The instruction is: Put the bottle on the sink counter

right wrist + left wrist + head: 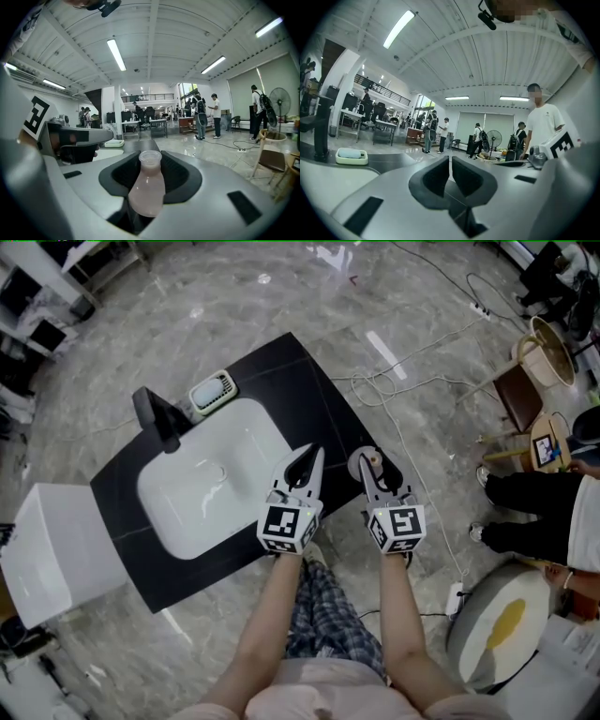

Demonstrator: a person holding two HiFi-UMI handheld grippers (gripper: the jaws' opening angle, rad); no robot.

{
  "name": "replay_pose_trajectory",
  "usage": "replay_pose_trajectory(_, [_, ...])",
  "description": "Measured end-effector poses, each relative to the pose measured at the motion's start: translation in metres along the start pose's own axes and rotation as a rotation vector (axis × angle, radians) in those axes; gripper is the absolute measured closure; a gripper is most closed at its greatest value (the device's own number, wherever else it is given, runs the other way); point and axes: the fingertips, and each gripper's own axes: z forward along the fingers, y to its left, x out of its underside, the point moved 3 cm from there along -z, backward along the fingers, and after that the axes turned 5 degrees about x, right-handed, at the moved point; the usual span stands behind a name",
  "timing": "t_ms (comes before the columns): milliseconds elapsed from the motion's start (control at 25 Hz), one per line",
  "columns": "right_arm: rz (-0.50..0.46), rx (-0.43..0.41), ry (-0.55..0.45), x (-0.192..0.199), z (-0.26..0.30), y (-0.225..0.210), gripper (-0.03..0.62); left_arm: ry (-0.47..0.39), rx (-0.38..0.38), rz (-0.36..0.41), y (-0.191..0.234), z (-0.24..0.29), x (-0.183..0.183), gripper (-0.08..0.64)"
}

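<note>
Right, from my remote seat the right tongs are clamped on the bottle, a small pinkish translucent one with a pale cap, its body pinched between the two dark pads and its cap end pointing away from the camera that rides on them. In the head view that puts the bottle over the edge of the black tabletop, at about 3 o'clock from the white sink basin. The left tongs are together with nothing between them (the two pads meet tip to tip in their own view), and they hang just beside the right pair, over the basin's 3 o'clock rim. A black faucet stands at the basin's 10 o'clock, and a pale green soap dish lies on the tabletop at its 12 o'clock. Both of my operator's forearms reach in from 6 o'clock.
</note>
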Motion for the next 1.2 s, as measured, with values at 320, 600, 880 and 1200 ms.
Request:
replay_pose_trajectory(320, [0.012, -0.006, 0.002, 0.019, 0.012, -0.001, 0.443, 0.013, -0.002, -0.009, -0.001, 0.004, 0.013, 0.517])
replay_pose_trajectory(600, [-0.018, -0.013, 0.002, 0.023, 0.015, -0.001, 0.44, 0.02, -0.01, -0.012, 0.0, 0.004, 0.02, 0.517])
replay_pose_trajectory(880, [-0.021, -0.031, -0.025, 0.016, 0.017, 0.001, 0.335, 0.019, -0.01, -0.021, 0.0, 0.002, 0.023, 0.517])
replay_pose_trajectory(1200, [-0.012, -0.036, -0.015, 0.016, 0.015, 0.002, 0.285, 0.017, -0.014, -0.031, 0.001, -0.003, 0.023, 0.517])
